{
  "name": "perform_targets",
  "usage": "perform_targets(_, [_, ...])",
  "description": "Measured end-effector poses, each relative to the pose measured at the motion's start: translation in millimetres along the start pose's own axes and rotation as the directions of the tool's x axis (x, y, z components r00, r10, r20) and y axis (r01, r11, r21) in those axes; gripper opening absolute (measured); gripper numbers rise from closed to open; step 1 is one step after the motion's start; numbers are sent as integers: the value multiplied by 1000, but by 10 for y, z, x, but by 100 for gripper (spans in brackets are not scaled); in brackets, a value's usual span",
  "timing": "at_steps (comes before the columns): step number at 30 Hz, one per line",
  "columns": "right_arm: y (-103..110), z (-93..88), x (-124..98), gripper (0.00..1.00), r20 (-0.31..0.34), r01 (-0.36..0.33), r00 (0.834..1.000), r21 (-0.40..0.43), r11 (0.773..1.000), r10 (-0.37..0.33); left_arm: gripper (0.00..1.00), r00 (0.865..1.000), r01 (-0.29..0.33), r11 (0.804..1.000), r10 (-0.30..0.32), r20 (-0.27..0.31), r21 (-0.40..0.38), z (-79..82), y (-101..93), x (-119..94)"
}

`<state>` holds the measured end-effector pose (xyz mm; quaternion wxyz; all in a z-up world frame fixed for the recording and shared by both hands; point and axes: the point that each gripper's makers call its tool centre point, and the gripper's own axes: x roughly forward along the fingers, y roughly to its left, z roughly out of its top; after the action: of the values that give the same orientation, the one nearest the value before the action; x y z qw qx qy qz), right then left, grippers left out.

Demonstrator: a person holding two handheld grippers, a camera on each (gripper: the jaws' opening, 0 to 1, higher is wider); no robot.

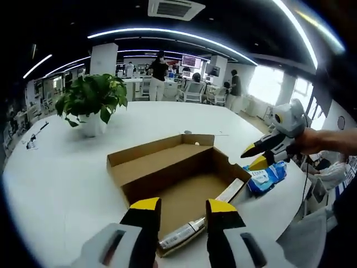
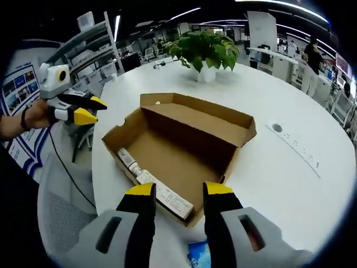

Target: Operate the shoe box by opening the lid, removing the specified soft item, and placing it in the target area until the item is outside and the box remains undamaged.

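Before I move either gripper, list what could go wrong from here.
1. The blue soft pack lies near the table edge; a careless nudge from the right gripper above it might push it off.
2. The left gripper hangs open over the shoe box rim; lowering it could crush the cardboard wall.
3. The tube still lying in the box could be snagged and dragged against the wall.

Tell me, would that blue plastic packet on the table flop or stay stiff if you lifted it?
The blue plastic packet looks crinkled and soft, so it would probably sag. It seems light and thin, likely easy to lift. Lying flat on the white round table, it is unlikely to roll.
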<state>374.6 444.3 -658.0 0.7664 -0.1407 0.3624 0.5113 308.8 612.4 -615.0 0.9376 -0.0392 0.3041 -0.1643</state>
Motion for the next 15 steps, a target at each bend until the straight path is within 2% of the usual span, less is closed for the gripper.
perform_targets(3, [13, 1, 84, 32, -57, -20, 998, -82, 996, 15, 38, 1000, 2, 1000, -2, 2, -4, -15, -11, -62])
perform_targets(6, [42, -7, 165, 33, -103, -56, 994, -124, 991, 43, 42, 1000, 3, 1000, -3, -1, -1, -39, -13, -114])
perform_targets(11, [53, -82, 283, 35, -210, -117, 975, -236, 965, 67, 46, 1000, 1, 1000, -1, -1, -2, -66, -5, -214])
perform_targets(15, [40, -59, 379, 36, -236, -154, 967, -246, 957, 95, 47, 1000, -3, 1000, 3, 4, -6, -78, 43, -260])
